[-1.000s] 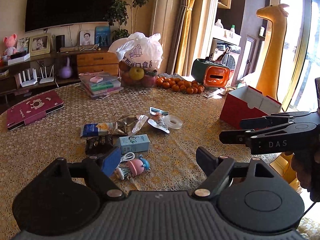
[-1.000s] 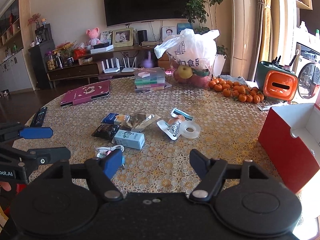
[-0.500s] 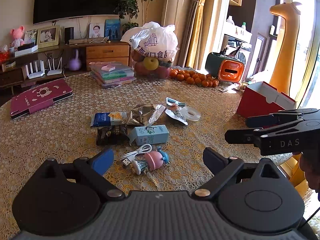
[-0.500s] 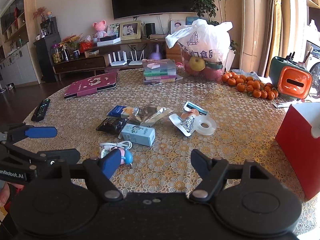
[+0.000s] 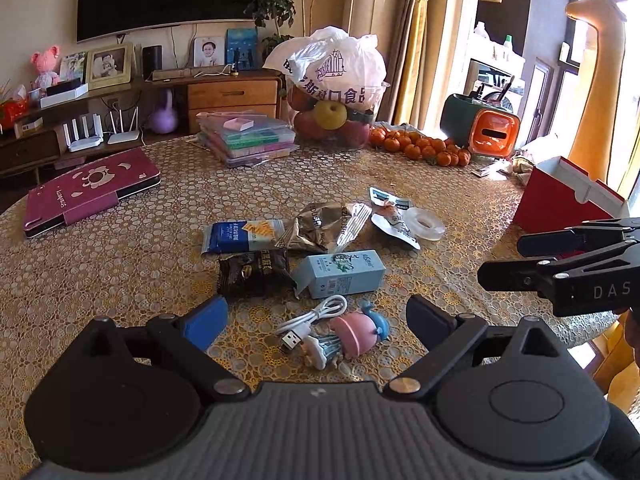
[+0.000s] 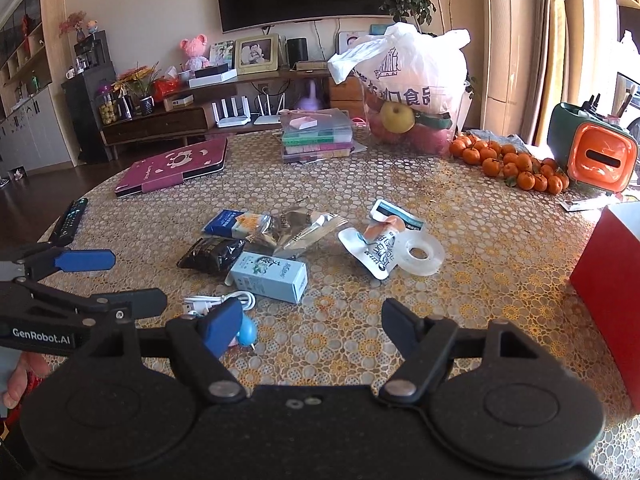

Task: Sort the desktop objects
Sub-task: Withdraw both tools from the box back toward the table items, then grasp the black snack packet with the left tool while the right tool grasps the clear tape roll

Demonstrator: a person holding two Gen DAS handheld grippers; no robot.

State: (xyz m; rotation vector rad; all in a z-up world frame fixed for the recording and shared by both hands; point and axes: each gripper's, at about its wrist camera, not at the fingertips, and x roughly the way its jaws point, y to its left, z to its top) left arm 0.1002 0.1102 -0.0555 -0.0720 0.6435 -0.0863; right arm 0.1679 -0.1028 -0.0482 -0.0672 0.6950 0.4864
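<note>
Left wrist view is showing the left tongs gaping wide, lower centre, over the pink toy: probably light, rigid, best pinched across its rounded body.

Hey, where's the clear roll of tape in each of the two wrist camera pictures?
Left wrist view: the clear tape roll lies right of centre, at the right end of the cluster of packets, touching a white pouch.
Right wrist view: the roll lies right of centre, again against that pouch.
Shared landmark: the light blue carton, nearer the camera and left of the roll in both.
</note>
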